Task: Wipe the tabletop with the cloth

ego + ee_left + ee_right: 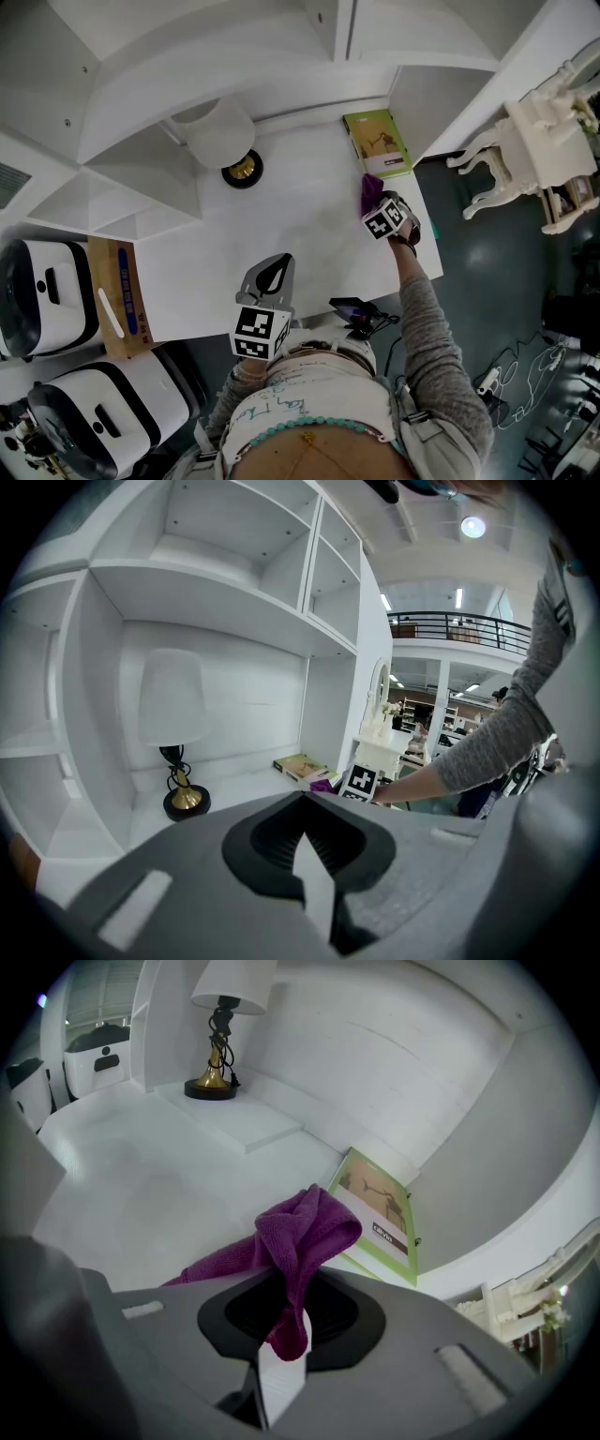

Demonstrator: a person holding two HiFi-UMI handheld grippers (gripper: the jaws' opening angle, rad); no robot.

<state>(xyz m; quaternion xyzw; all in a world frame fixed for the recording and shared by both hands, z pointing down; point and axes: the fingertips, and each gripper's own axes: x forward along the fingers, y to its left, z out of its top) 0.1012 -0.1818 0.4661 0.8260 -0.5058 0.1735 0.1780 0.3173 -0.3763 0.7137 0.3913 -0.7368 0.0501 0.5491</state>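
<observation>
White tabletop (291, 230): my right gripper (375, 204) pinches the purple cloth (302, 1234) beside the green book (380, 142); my left gripper (278, 262), far from the book, is closed, empty.

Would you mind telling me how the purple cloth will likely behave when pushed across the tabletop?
The purple cloth looks floppy: it folds and droops between the right gripper's shut jaws. It probably bunches rather than sliding flat, and seems light, trailing on the white tabletop.

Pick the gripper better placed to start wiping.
Right. The right gripper is shut on the purple cloth, over the tabletop beside the book; the left gripper is shut, empty, at the near edge.
</observation>
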